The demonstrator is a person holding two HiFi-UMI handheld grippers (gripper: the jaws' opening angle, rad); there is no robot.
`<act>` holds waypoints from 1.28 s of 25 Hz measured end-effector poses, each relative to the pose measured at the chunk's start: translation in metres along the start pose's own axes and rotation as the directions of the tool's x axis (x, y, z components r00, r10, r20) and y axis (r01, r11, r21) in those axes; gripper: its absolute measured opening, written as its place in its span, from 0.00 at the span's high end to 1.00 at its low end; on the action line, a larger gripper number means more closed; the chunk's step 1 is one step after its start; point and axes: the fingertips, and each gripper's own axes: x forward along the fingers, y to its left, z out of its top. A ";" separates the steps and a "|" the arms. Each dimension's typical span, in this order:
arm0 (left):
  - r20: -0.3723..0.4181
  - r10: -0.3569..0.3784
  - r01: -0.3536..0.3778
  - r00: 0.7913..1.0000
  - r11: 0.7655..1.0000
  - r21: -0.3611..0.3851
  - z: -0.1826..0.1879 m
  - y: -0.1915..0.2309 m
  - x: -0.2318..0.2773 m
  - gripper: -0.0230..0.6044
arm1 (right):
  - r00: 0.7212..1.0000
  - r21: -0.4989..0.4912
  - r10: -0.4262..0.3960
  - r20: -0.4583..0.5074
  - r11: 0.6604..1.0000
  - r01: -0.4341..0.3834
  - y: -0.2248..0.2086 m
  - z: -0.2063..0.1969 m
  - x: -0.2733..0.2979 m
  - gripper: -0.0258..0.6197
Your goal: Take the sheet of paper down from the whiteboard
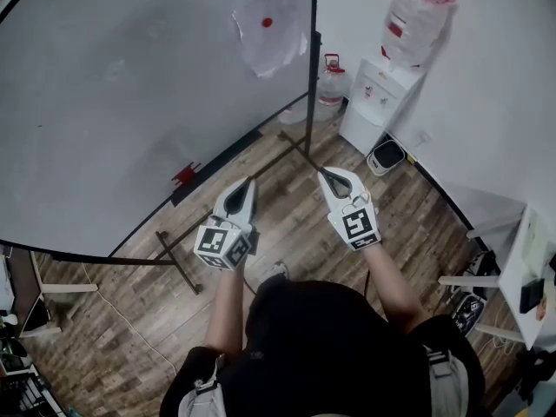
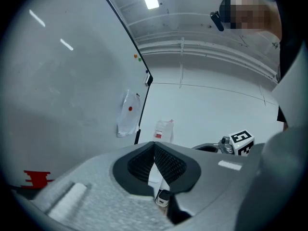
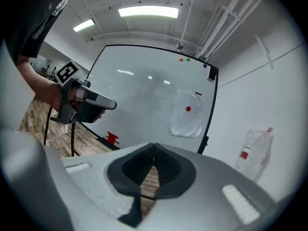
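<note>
Paper sheet (image 1: pixel 265 42), light and limp under a red magnet (image 1: pixel 267 22) on the whiteboard (image 1: pixel 113 102), is likely best pinched at its lower edge; left gripper (image 1: pixel 247 186) and right gripper (image 1: pixel 328 175) are seen closed, empty.

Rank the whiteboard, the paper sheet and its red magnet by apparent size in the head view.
1. whiteboard
2. paper sheet
3. red magnet
The gaps are plain; all share one surface, so nearness changes nothing.

Head view looks steeply down; both gripper views face the whiteboard (image 3: pixel 144 81).
</note>
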 end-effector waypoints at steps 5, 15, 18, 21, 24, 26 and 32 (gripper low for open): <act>-0.010 -0.005 0.005 1.000 1.000 0.009 0.002 0.020 0.004 0.95 | 1.000 -0.018 0.014 -0.006 1.000 -0.014 0.010 0.001 0.022 0.95; -0.032 -0.002 0.003 0.999 1.000 0.024 -0.007 0.063 -0.011 0.95 | 1.000 -0.015 0.013 -0.025 1.000 -0.013 0.034 -0.003 0.057 0.95; -0.032 -0.001 0.001 1.000 1.000 -0.001 -0.009 0.079 -0.014 0.95 | 0.999 -0.012 0.013 -0.035 1.000 -0.014 0.041 -0.004 0.068 0.95; -0.032 -0.007 0.007 0.999 1.000 -0.013 -0.006 0.092 -0.015 0.95 | 0.999 -0.003 0.002 -0.043 1.000 -0.003 0.046 -0.003 0.078 0.95; -0.034 -0.022 0.021 0.999 1.000 -0.012 -0.002 0.104 -0.013 0.95 | 0.999 0.003 -0.013 -0.049 1.000 0.013 0.049 -0.001 0.087 0.95; -0.035 -0.034 0.033 0.999 0.999 -0.019 -0.002 0.110 -0.009 0.95 | 0.998 0.008 -0.018 -0.057 1.000 0.018 0.050 -0.003 0.091 0.95; -0.048 -0.060 0.058 0.997 0.997 -0.042 -0.009 0.117 0.003 0.95 | 0.996 0.024 -0.033 -0.087 0.999 0.035 0.047 -0.014 0.096 0.95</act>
